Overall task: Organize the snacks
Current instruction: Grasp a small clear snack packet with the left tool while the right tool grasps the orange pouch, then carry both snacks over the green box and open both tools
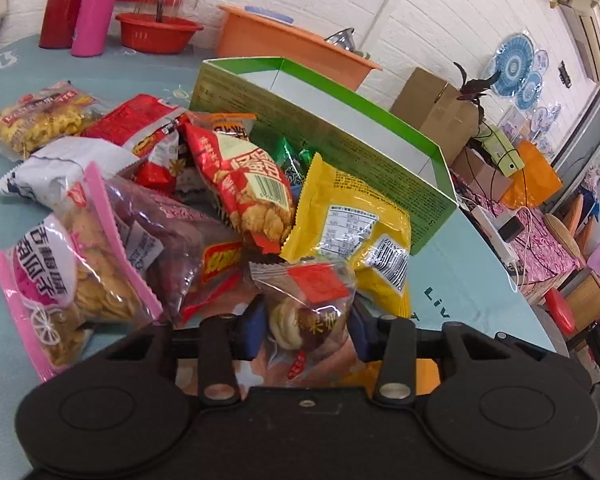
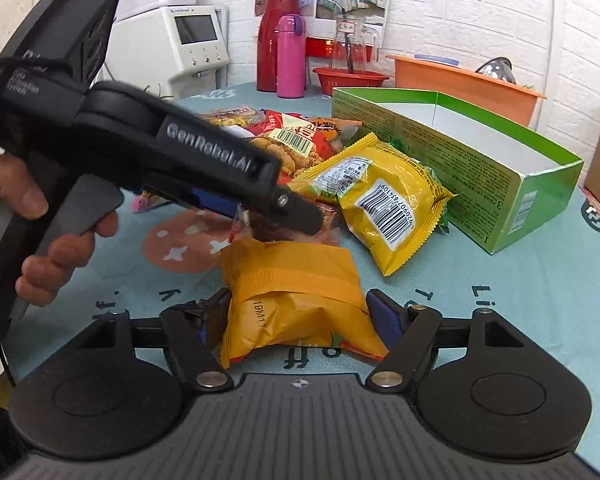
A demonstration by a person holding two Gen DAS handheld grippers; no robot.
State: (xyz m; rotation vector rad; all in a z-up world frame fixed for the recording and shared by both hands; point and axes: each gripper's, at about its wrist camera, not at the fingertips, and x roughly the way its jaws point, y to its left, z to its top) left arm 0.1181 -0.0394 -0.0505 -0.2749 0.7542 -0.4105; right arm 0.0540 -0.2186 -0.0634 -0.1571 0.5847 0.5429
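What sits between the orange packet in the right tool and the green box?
In the right wrist view, the yellow barcode packet lies between the orange packet and the green box.

Green-walled, white-lined open cardboard box (image 2: 471, 168); shiny yellow barcoded snack packet (image 2: 383, 196); pink-edged clear seed bag (image 1: 72, 280); teal printed tablecloth (image 2: 479, 312).

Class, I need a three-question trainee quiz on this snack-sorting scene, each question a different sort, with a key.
1. True or false: the green box already holds several snacks.
2. What sits between the fingers of the right tool? A) the orange packet B) a pink flask C) a red basin
3. Fill in: the left tool has a clear-wrapped ____ snack between its fingers.

Key: 1 false, its visible interior is bare; 2 A; 3 round.
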